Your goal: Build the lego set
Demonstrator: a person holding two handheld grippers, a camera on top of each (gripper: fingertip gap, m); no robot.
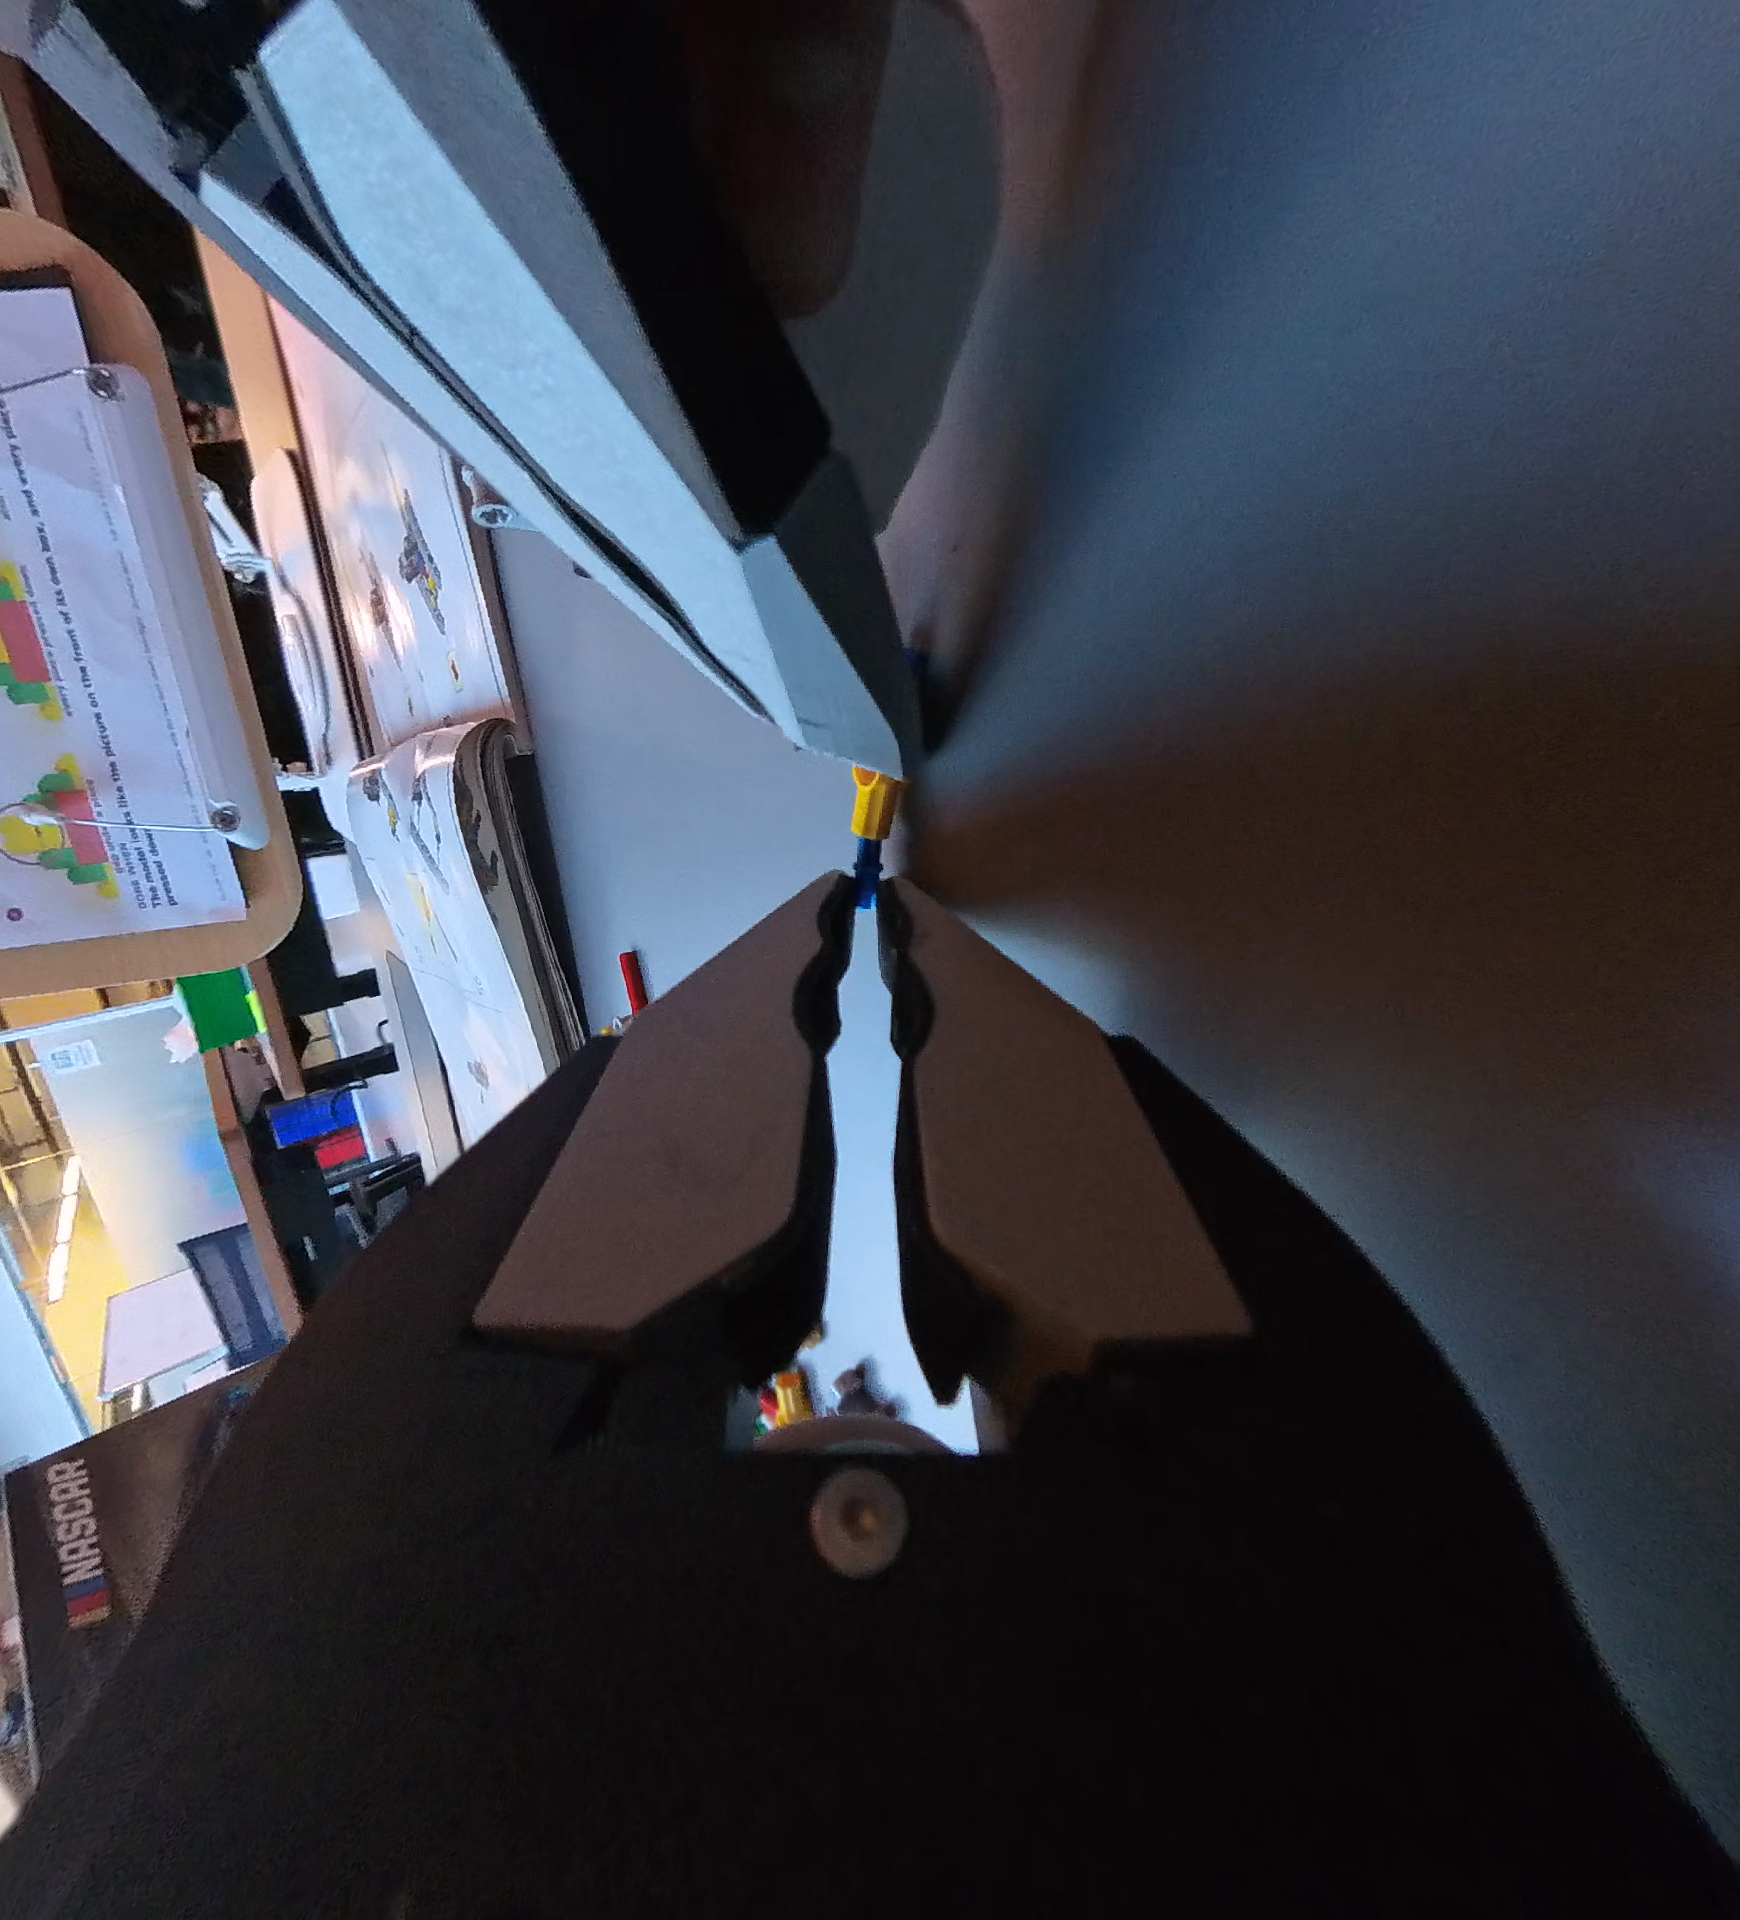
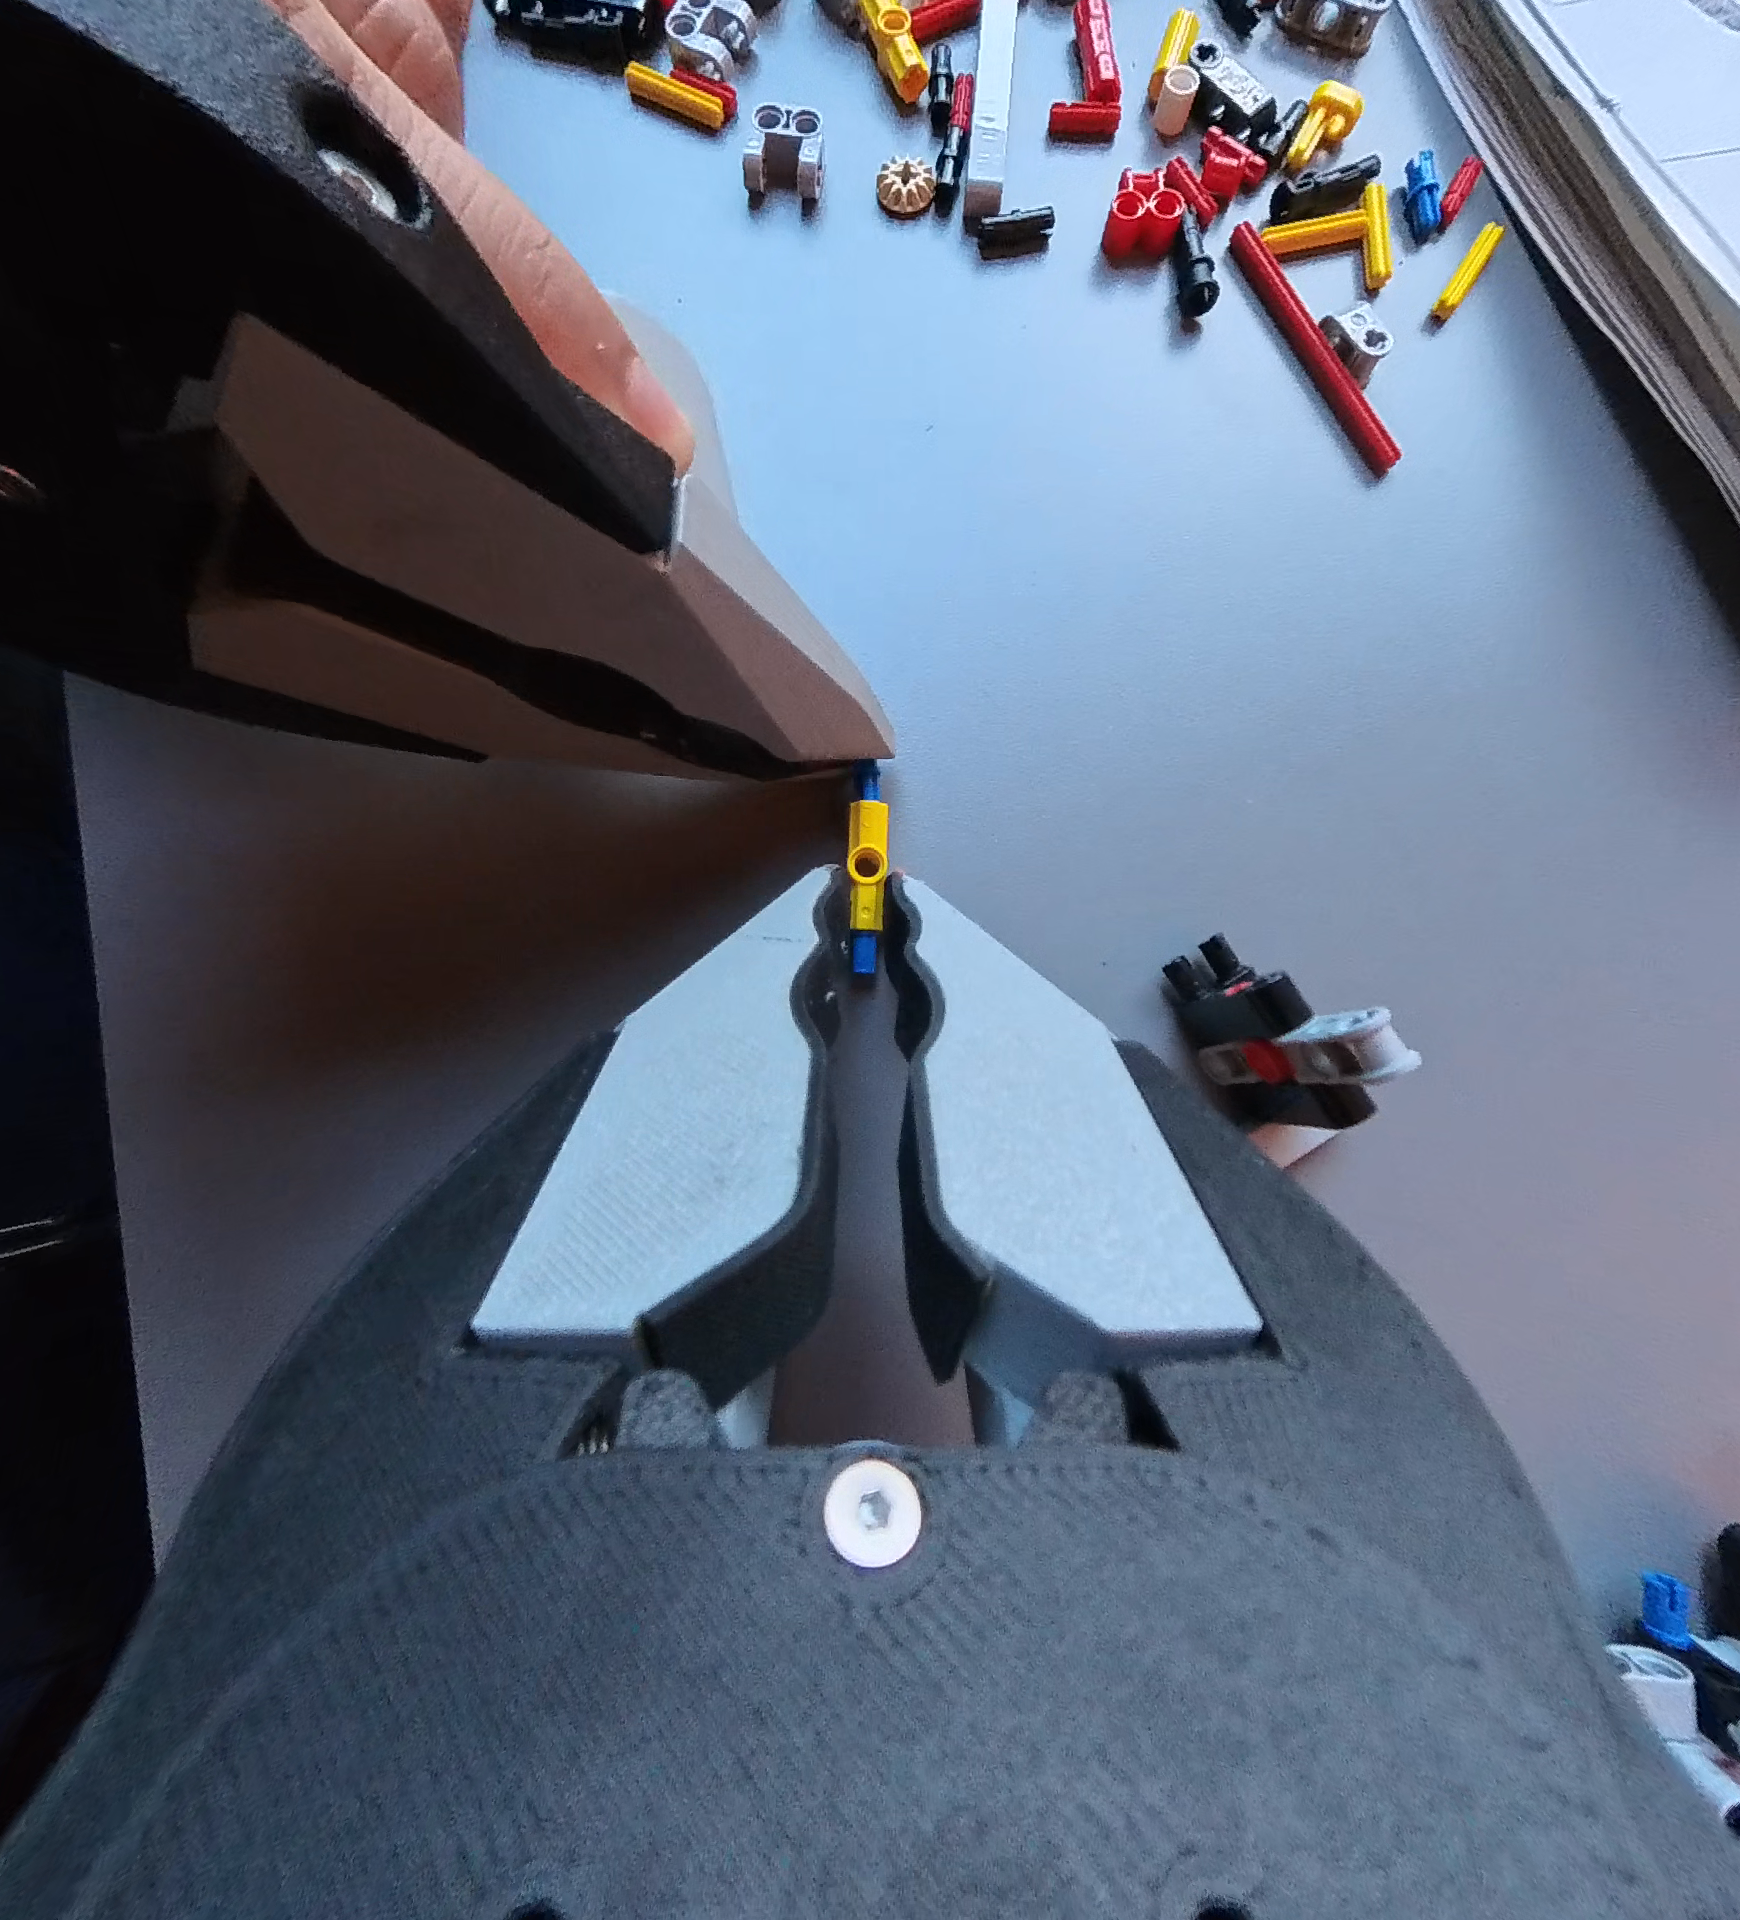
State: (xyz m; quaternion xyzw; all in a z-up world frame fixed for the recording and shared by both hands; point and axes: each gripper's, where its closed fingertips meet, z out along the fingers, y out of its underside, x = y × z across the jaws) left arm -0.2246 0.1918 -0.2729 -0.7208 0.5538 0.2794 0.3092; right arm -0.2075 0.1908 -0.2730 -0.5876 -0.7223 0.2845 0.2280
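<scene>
While both tools meet tip to tip above the grey tabletop [image 2: 1157, 623], your right gripper [image 2: 867, 899] is clenched on the yellow connector [image 2: 867, 862]. Your left gripper [image 1: 867, 899] pinches the blue pin [image 1: 865, 868] sticking out of that connector. Pin seated, blue showing at both ends. Loose parts pile [image 2: 1105, 135] lies well apart; a small black assembly [image 2: 1271, 1049] rests near.

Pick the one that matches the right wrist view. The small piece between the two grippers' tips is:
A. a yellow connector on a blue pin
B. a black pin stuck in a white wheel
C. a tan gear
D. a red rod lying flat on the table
A: a yellow connector on a blue pin sits between the right gripper fingertips, with the left gripper at the pin's far end.
</scene>
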